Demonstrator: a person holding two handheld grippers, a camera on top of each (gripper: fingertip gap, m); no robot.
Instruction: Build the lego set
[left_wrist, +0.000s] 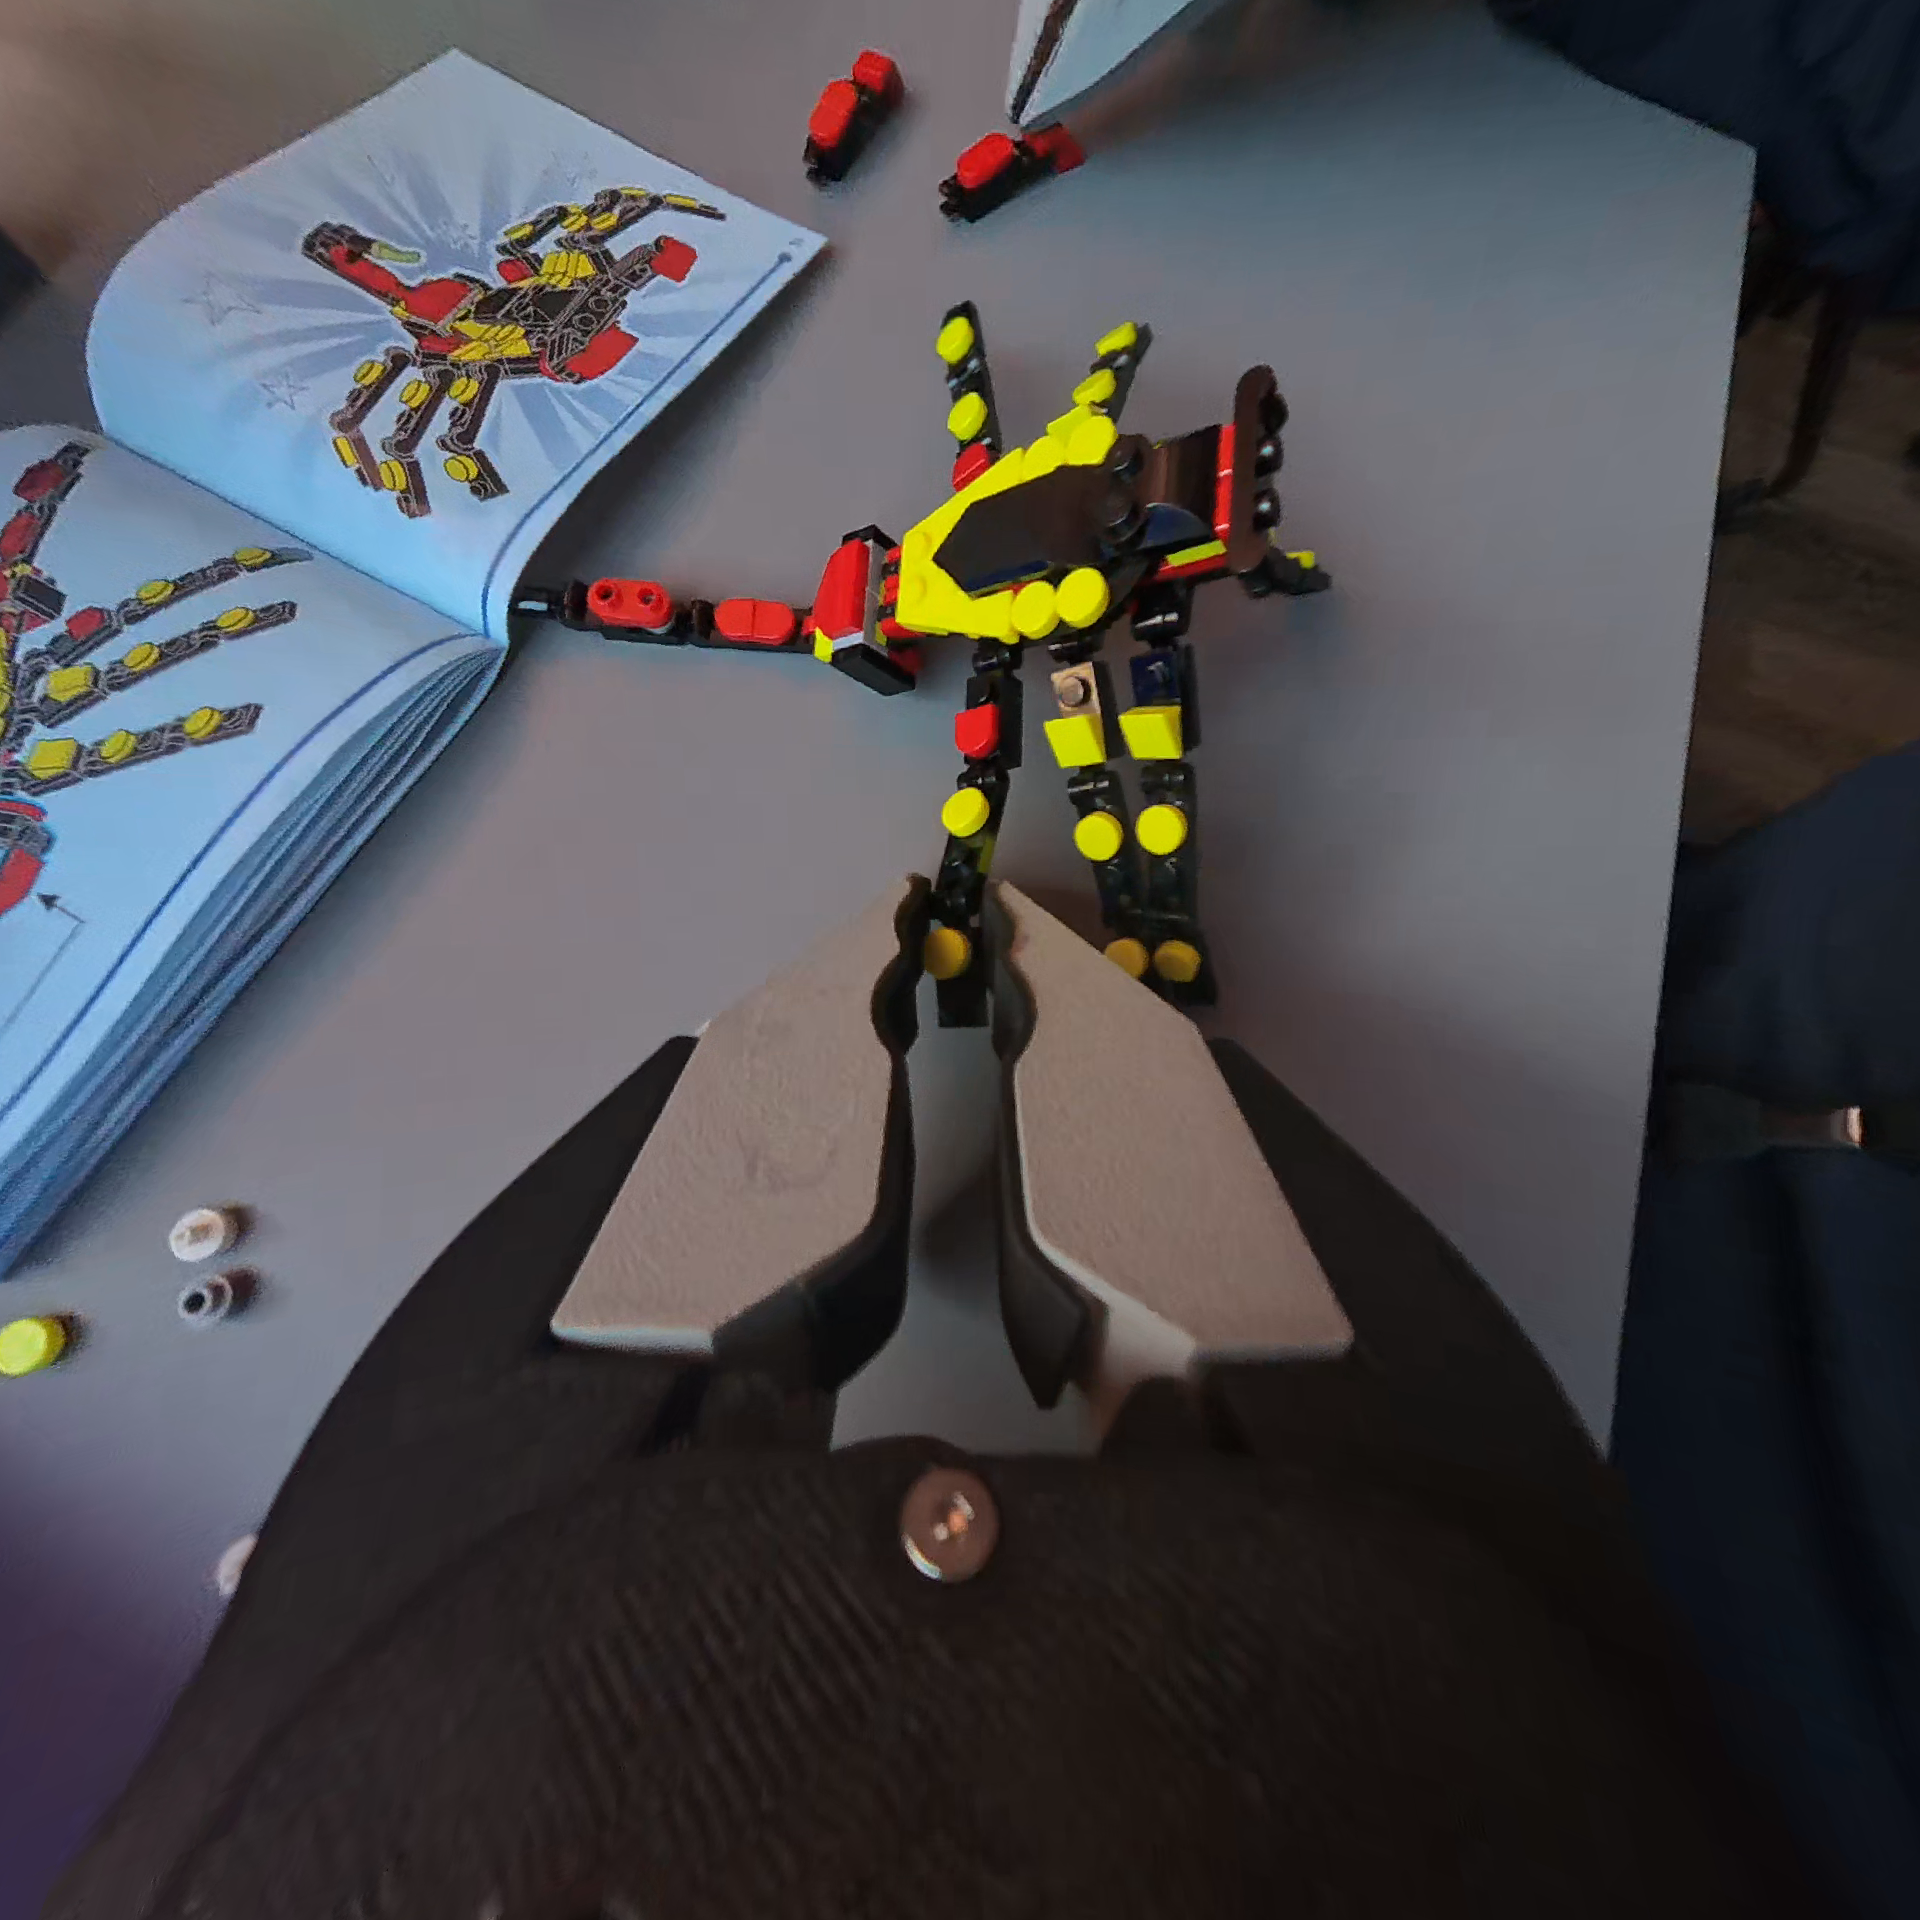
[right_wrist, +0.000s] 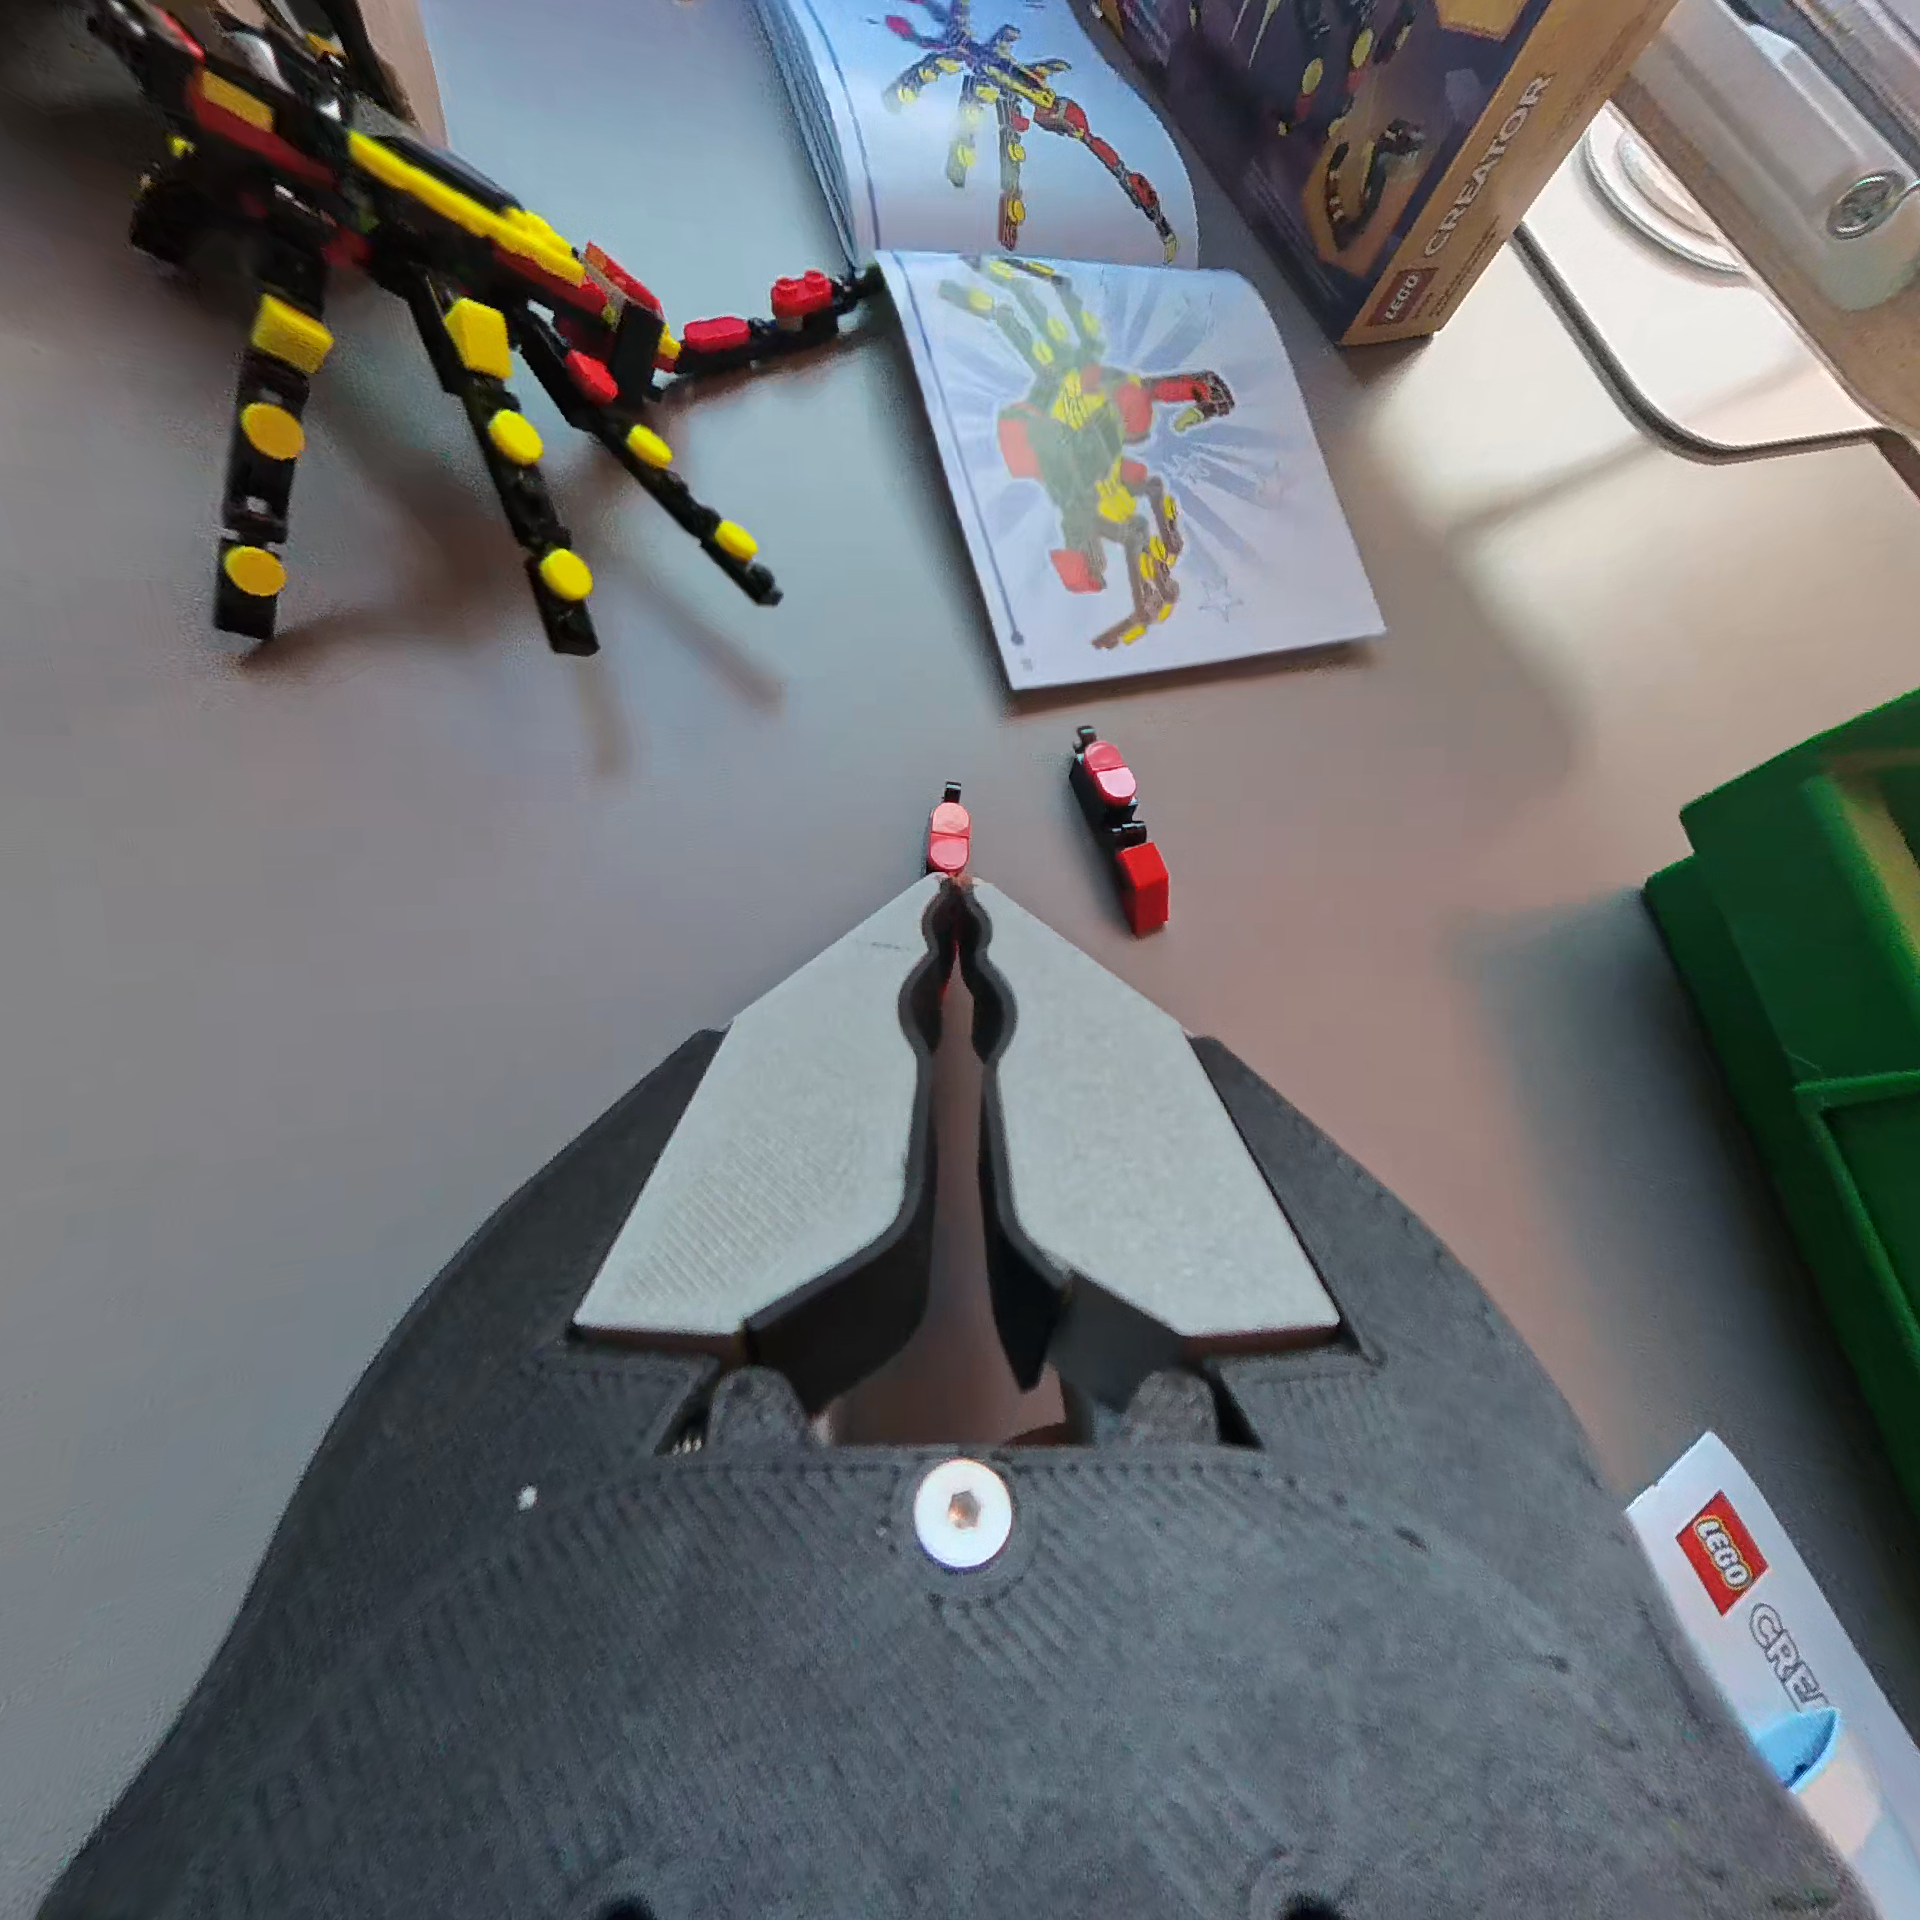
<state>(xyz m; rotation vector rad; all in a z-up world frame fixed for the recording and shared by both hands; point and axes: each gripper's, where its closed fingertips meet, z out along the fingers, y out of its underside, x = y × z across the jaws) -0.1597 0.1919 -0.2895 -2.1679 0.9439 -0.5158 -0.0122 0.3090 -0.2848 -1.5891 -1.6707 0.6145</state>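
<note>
The half-built lego scorpion (left_wrist: 1049, 566) lies on the grey tabletop (left_wrist: 665, 935), yellow and black in the body with red accents, its jointed legs splayed to both sides and its red-and-black tail (left_wrist: 686, 613) stretched out until the tip touches the spine of the open instruction booklet (left_wrist: 343, 582). The left gripper (left_wrist: 961, 935) has its two fingers closed around the end of one black leg (left_wrist: 961, 904) dotted with yellow round studs, pinching it near the tip.

Over on the other side, the right gripper (right_wrist: 951, 894) has its fingers pressed nearly together on a small red-and-black segment (right_wrist: 949, 836), holding it by its near end so the red part pokes out beyond the fingertips. A second red-and-black segment (right_wrist: 1117, 826) lies loose on the tabletop just to the right of it. From this side the scorpion (right_wrist: 416, 312) sits well off to the upper left, standing on its legs.

Near the booklet's lower corner three tiny loose pieces rest together: a white round piece (left_wrist: 203, 1231), a dark round piece (left_wrist: 213, 1297) and a yellow round piece (left_wrist: 36, 1343). The set's cardboard box (right_wrist: 1382, 156) lies beyond the booklet (right_wrist: 1122, 457), a green plastic bin (right_wrist: 1808, 987) stands at the right edge, and a second pale booklet (right_wrist: 1766, 1642) lies at the lower right.
</note>
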